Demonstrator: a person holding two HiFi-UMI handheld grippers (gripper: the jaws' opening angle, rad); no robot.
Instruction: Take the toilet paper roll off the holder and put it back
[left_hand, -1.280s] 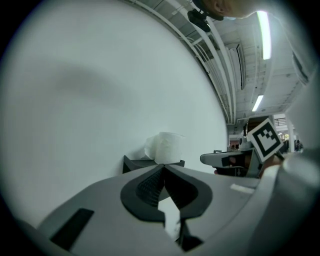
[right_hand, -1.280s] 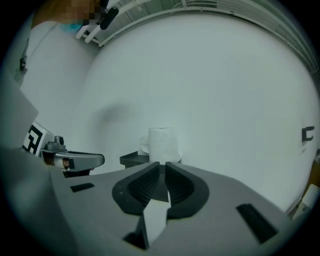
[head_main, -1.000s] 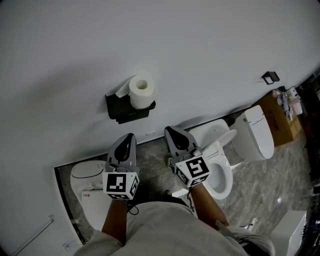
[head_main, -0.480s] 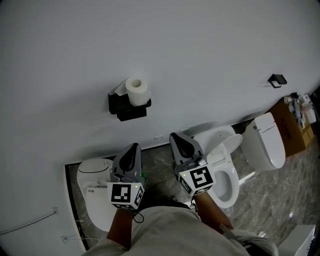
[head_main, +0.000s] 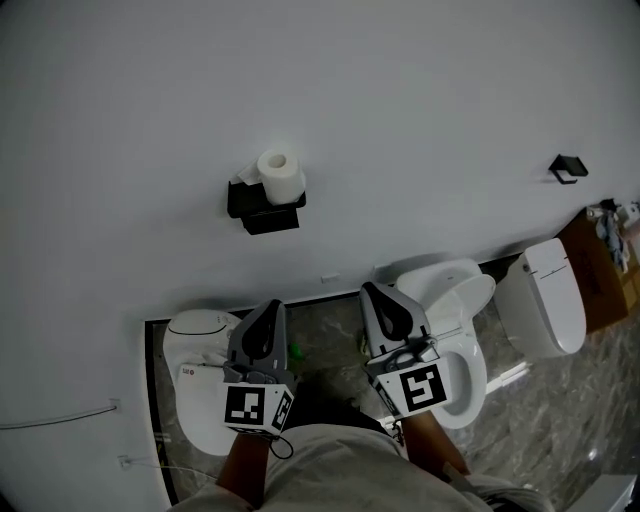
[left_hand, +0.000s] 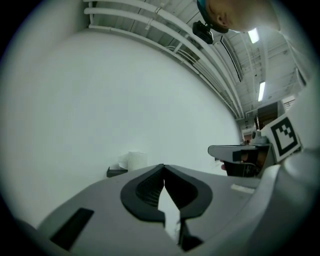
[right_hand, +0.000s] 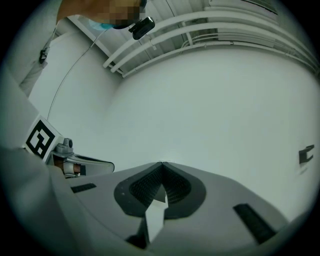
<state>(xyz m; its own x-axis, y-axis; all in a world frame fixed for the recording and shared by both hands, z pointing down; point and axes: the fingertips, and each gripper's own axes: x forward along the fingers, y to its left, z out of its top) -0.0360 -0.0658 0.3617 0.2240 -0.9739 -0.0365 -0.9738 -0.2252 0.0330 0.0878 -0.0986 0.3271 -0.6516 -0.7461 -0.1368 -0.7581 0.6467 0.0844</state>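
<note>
While both grippers hang low, fingers shut tight on nothing — left gripper (head_main: 271, 306), right gripper (head_main: 373, 291) — the toilet paper roll (head_main: 279, 172) sits on its black holder (head_main: 264, 210) up on the bare white wall (head_main: 420, 110), well apart from them. White toilet (head_main: 440, 275), grey marbled floor (head_main: 328, 335).

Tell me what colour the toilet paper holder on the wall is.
The toilet paper holder is black, with a white toilet paper roll on it. The head view shows it best.

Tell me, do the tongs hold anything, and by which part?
Nothing. Left tongs and right tongs are shut, empty; the white toilet paper roll sits on its black holder.
</note>
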